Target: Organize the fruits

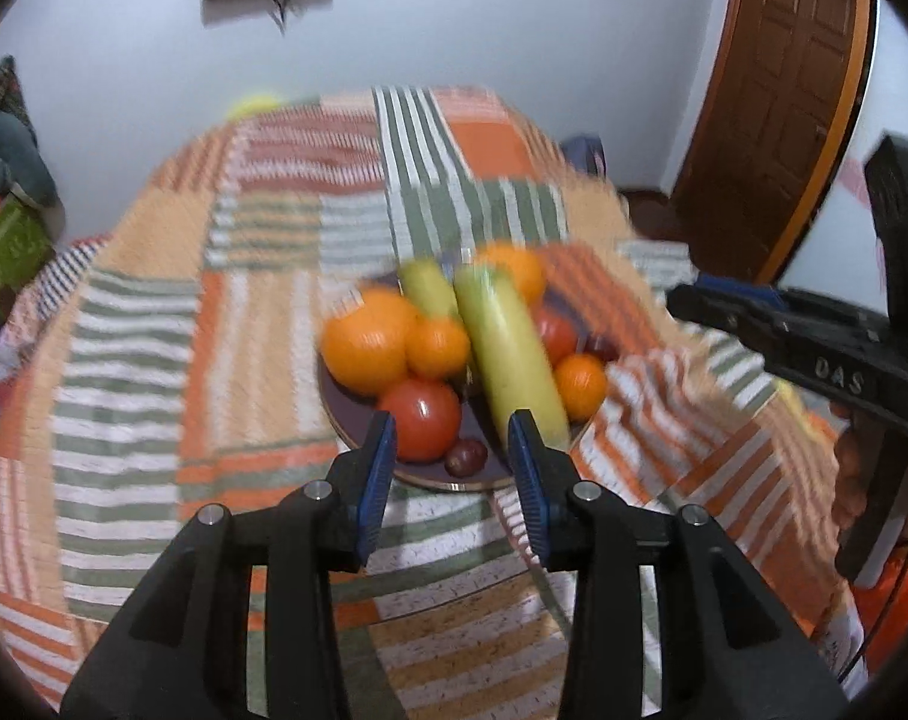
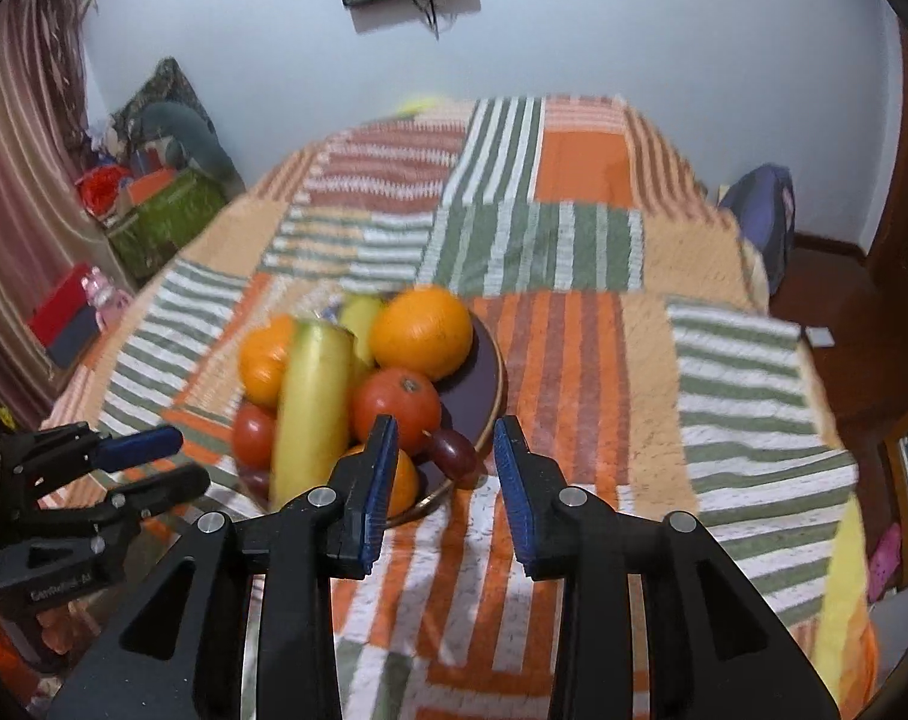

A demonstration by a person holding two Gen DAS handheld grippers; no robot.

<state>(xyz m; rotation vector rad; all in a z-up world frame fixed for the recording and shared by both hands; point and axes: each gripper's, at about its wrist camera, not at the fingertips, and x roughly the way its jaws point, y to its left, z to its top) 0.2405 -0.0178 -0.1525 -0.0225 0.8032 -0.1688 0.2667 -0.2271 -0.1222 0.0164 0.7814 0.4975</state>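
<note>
Fruit plate approached by both grippers.
Left gripper [image 1: 452, 441] and right gripper [image 2: 446, 447] are held spread and empty before the heaped plate [image 1: 357, 432], presumably for picking.

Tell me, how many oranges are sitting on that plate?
4. In the left wrist view: a big orange on the plate's left, a smaller one beside it, one at the back, and one on the right. More may hide underneath.
</note>
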